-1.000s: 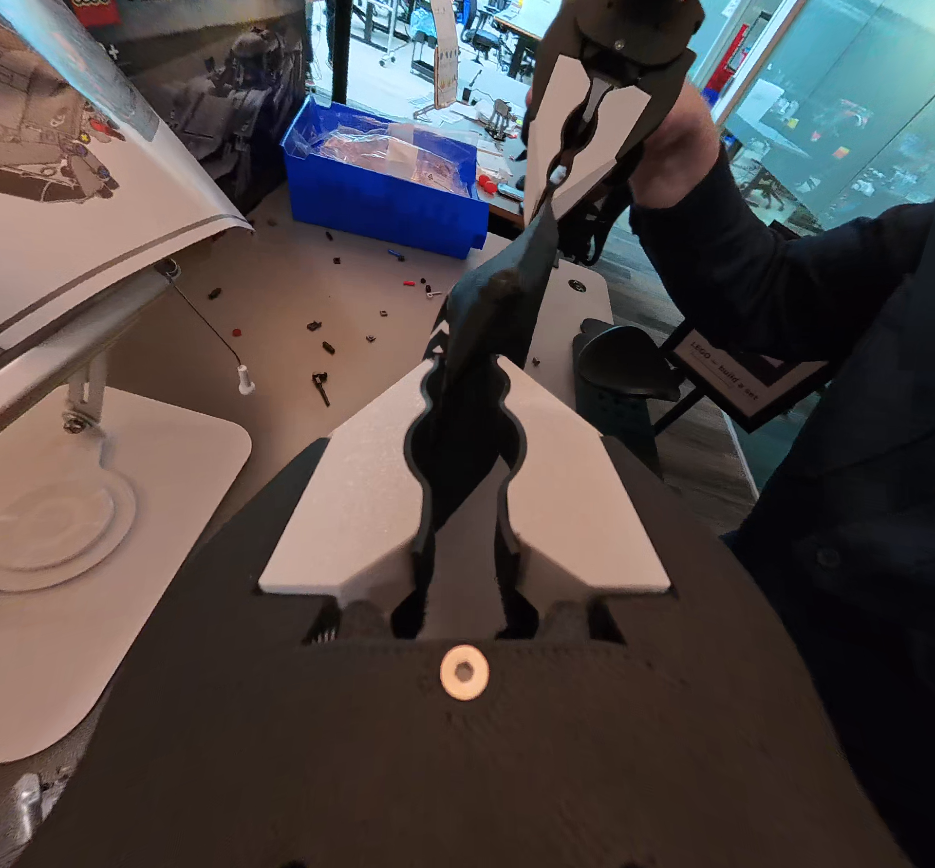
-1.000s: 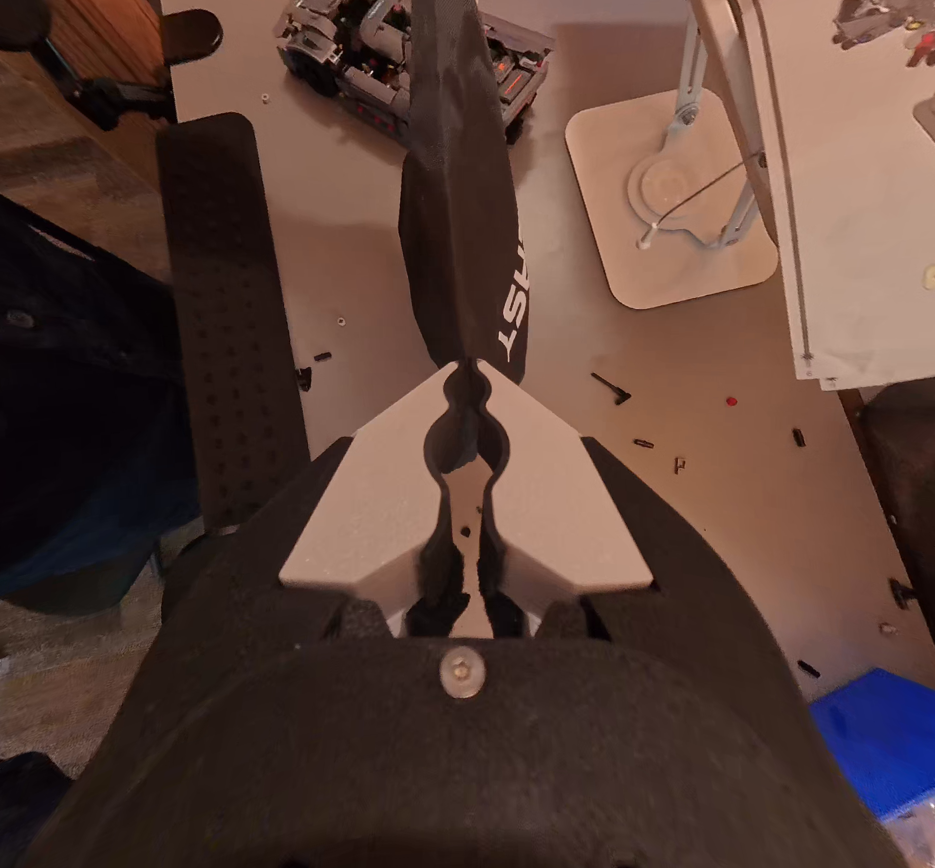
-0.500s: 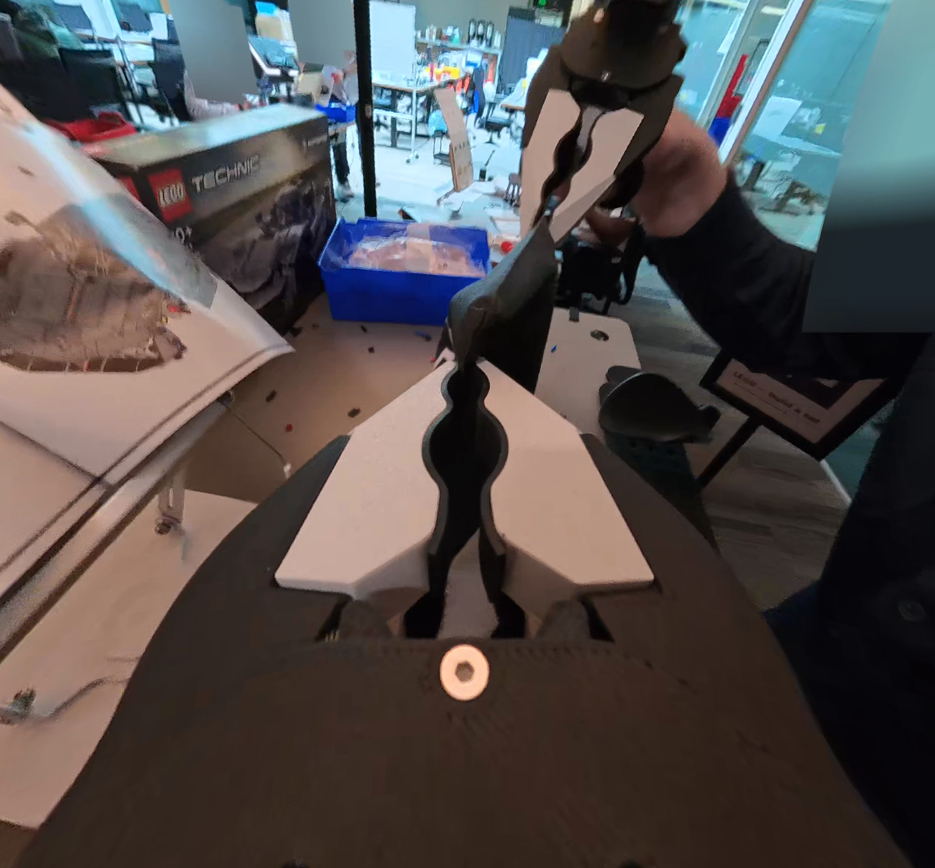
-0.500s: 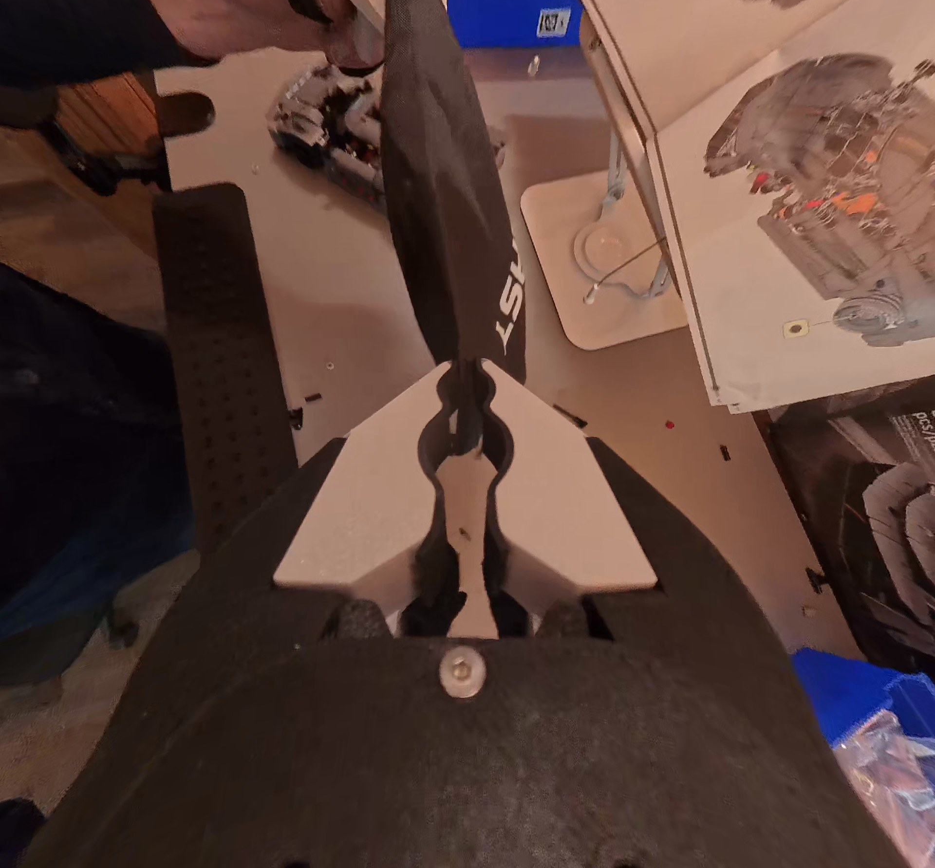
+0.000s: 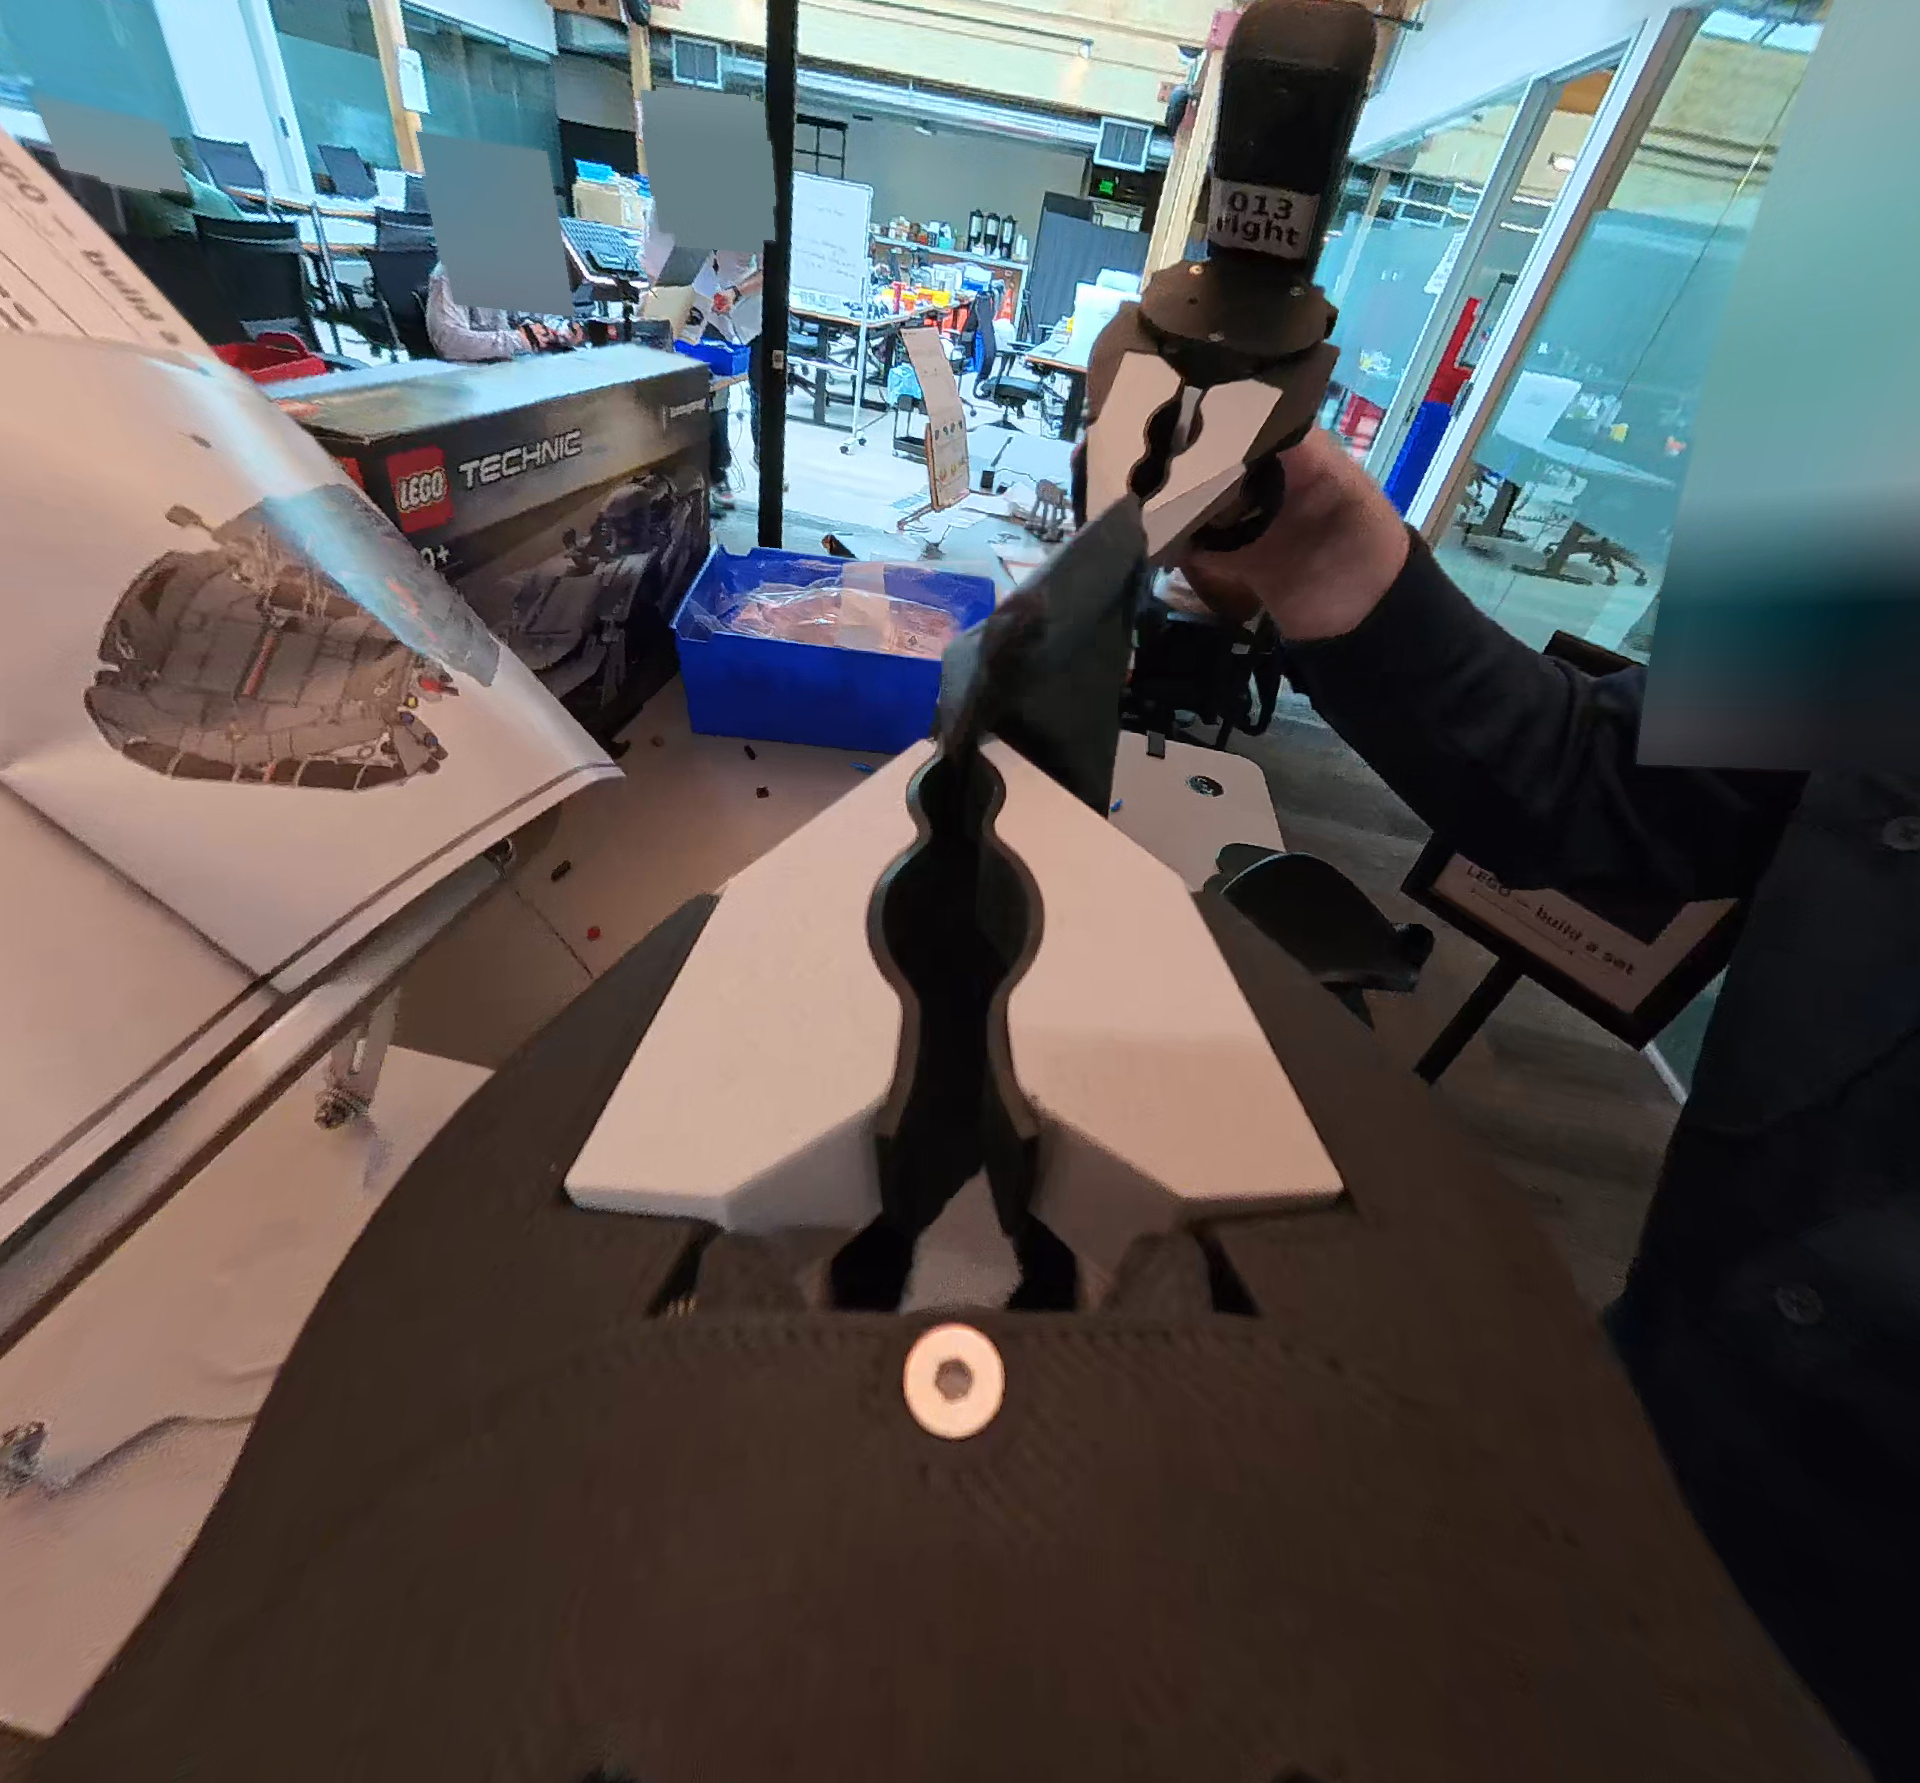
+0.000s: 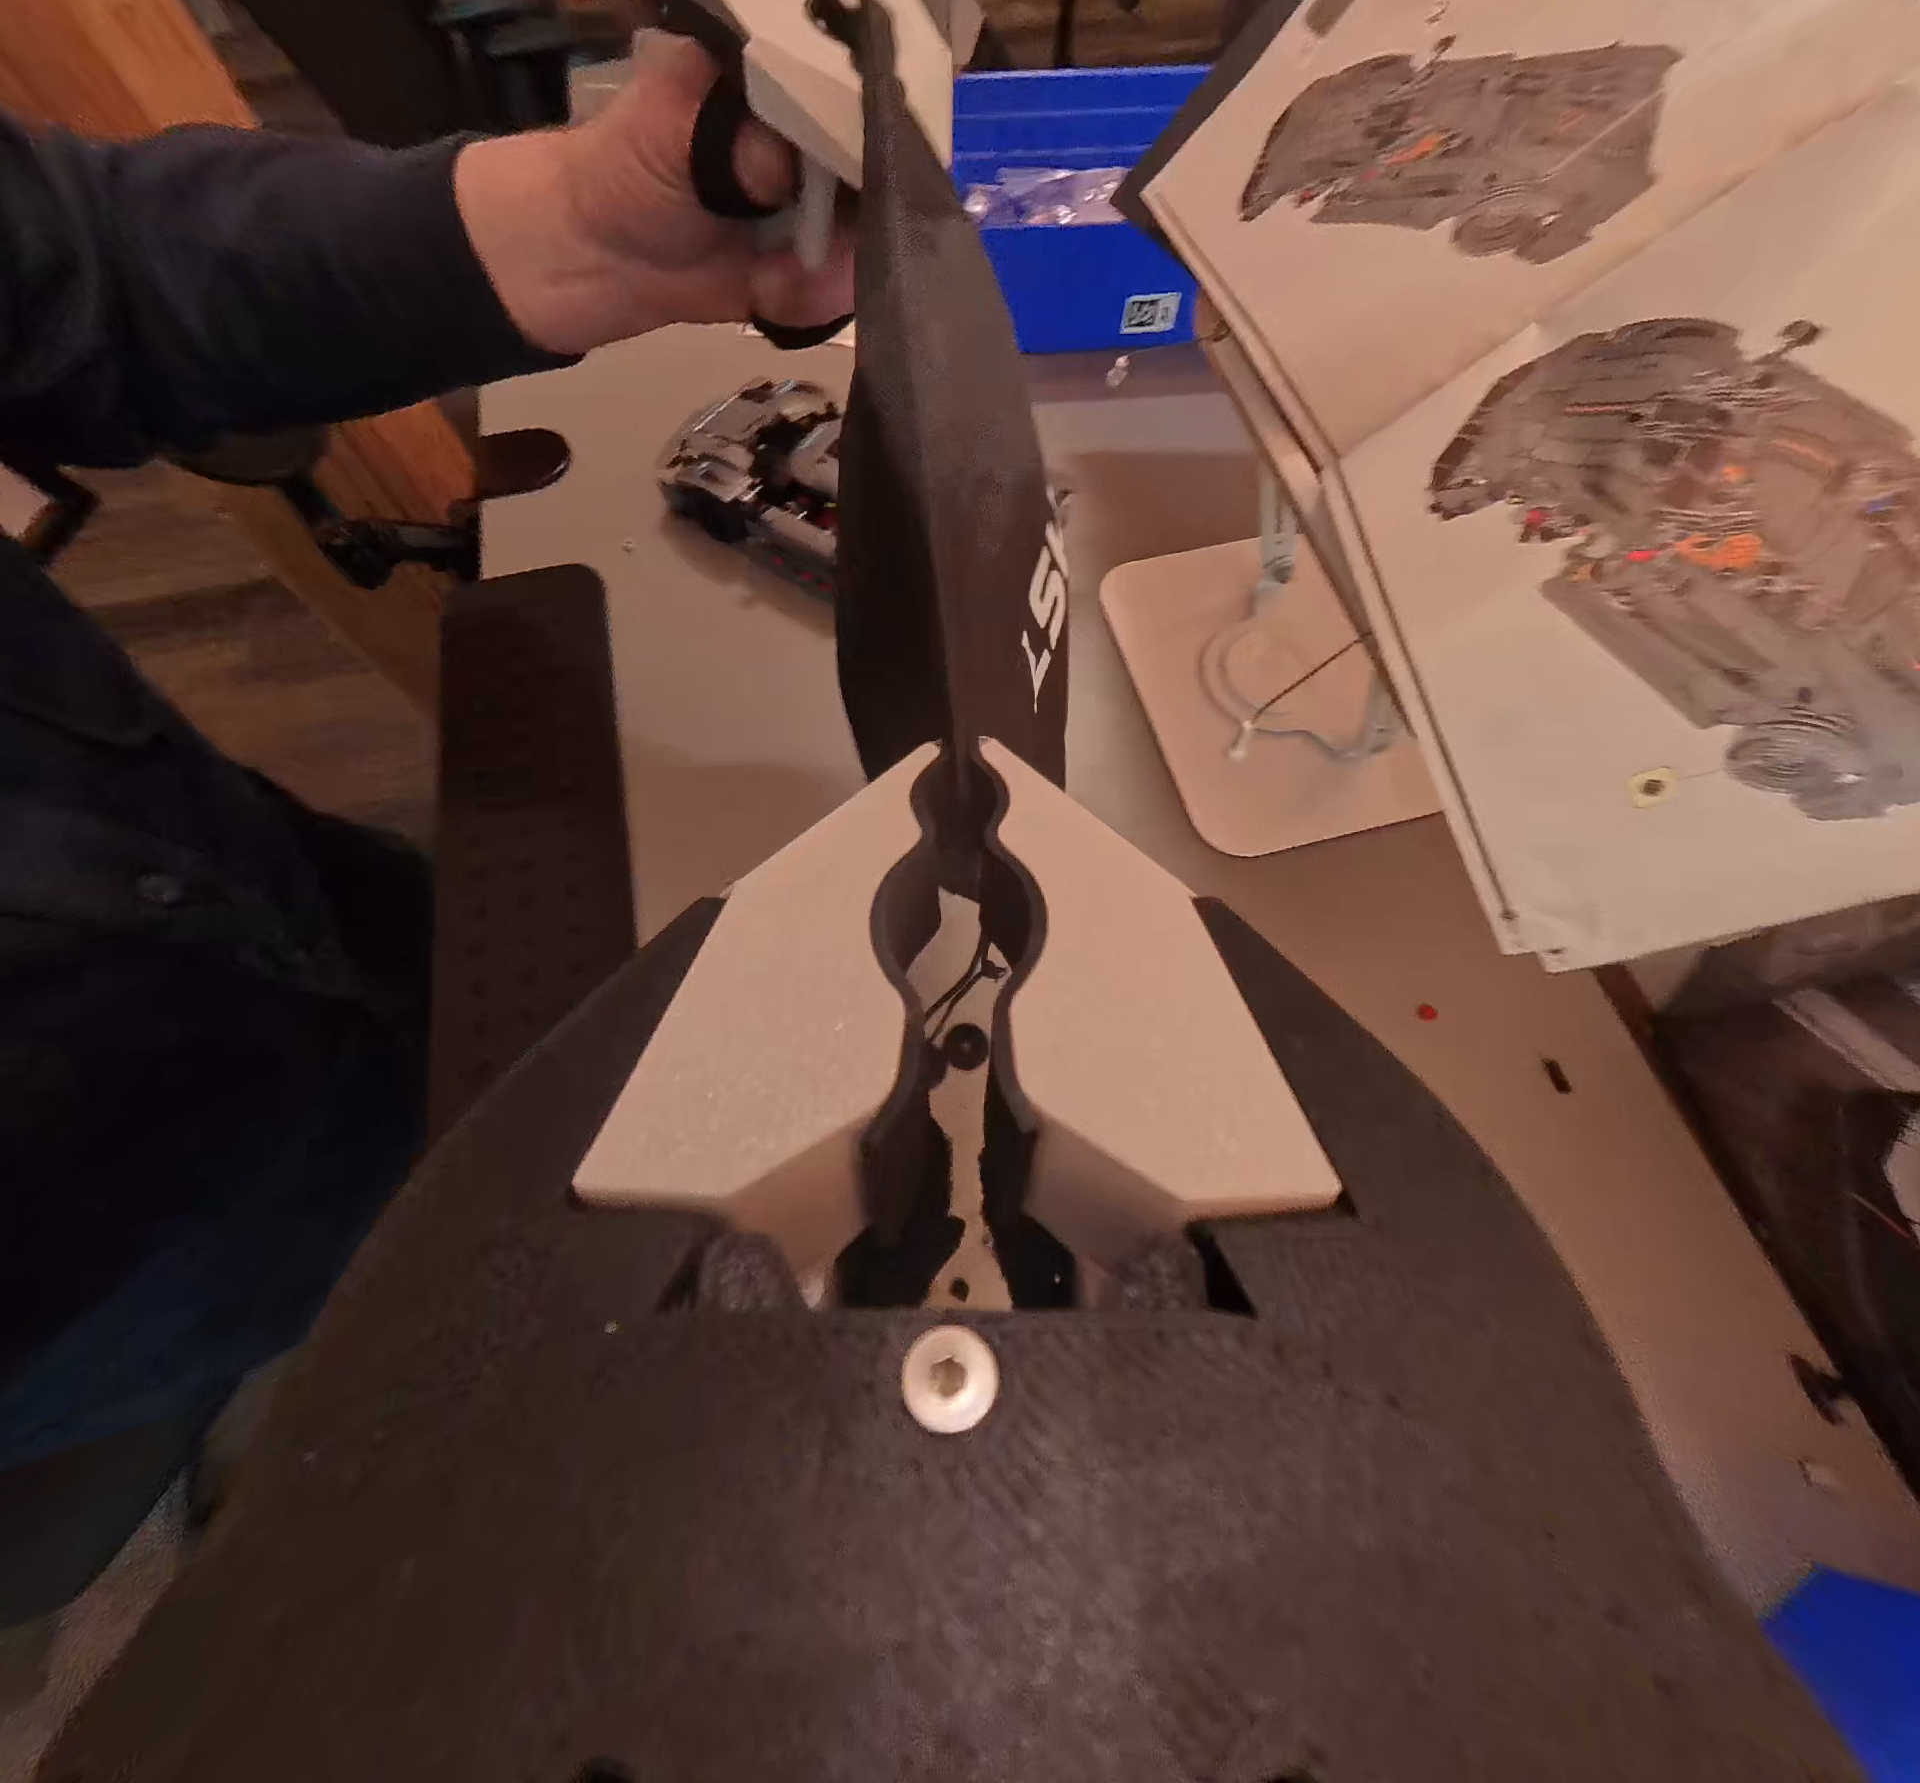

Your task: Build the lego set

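Observation:
A black cloth bag with white lettering (image 6: pixel 935 486) hangs stretched between my two grippers above the table; it also shows in the left wrist view (image 5: pixel 1049 663). My left gripper (image 5: pixel 961 757) is shut on one edge of the bag. My right gripper (image 6: pixel 961 762) is shut on the opposite edge. Each gripper shows in the other's view, held by a hand: the right one (image 5: pixel 1138 512) and the left one (image 6: pixel 878 71). A partly built grey Lego model (image 6: pixel 758 486) sits on the table behind the bag.
An open instruction booklet (image 6: pixel 1558 383) rests on a white stand (image 6: pixel 1247 694). A blue bin of bagged parts (image 5: pixel 810 694) and the Lego box (image 5: pixel 520 486) stand at the table's back. Small loose pieces (image 6: pixel 1553 1073) lie scattered. A black perforated seat (image 6: pixel 520 798) stands beside the table. The grippers' ends are close to 15 centimeters from one another.
Both grippers have risen and tilted up with the bag still held between them. The table and the model now sit farther off in both views.

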A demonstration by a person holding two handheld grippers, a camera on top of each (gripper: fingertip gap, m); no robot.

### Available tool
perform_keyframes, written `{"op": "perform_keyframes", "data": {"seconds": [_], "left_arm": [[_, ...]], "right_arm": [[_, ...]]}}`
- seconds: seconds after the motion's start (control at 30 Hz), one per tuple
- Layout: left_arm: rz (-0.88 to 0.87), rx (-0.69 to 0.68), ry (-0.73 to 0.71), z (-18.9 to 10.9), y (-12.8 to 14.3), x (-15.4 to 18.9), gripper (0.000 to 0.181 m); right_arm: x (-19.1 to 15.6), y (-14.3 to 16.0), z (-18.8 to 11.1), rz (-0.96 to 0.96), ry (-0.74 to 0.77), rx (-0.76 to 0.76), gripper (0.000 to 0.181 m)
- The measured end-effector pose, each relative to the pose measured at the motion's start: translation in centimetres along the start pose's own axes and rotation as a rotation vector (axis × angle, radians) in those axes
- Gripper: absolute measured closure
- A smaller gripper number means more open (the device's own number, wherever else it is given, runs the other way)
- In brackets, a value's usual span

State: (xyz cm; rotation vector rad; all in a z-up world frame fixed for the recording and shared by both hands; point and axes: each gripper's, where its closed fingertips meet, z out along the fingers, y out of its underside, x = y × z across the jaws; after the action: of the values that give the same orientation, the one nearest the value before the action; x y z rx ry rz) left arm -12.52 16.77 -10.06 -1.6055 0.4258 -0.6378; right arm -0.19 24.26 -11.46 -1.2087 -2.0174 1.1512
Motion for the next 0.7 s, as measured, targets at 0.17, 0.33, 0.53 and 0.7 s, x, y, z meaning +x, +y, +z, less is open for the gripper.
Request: {"op": "perform_keyframes", "data": {"seconds": [0.17, 0.33, 0.53, 0.7], "left_arm": [[0.008, -0.030, -0.022, -0.5, 0.9, 0.2, 0.181], [0.035, -0.095, -0.046, -1.1, 1.9, -0.1, 0.181], [-0.013, -0.094, 0.004, -0.6, 3.0, 0.8, 0.181], [-0.003, -0.161, -0.058, -1.1, 4.3, -0.2, 0.181]], "right_arm": [[0.7, 0.0, 0.2, 0.030, 0.043, 0.017, 0.181], [0.4, -0.4, 0.4, 0.043, 0.027, 0.018, 0.181], [-0.4, 0.4, 1.9, 0.064, -0.052, -0.019, 0.181], [0.4, 0.3, 1.8, 0.087, -0.023, 0.039, 0.181]]}}
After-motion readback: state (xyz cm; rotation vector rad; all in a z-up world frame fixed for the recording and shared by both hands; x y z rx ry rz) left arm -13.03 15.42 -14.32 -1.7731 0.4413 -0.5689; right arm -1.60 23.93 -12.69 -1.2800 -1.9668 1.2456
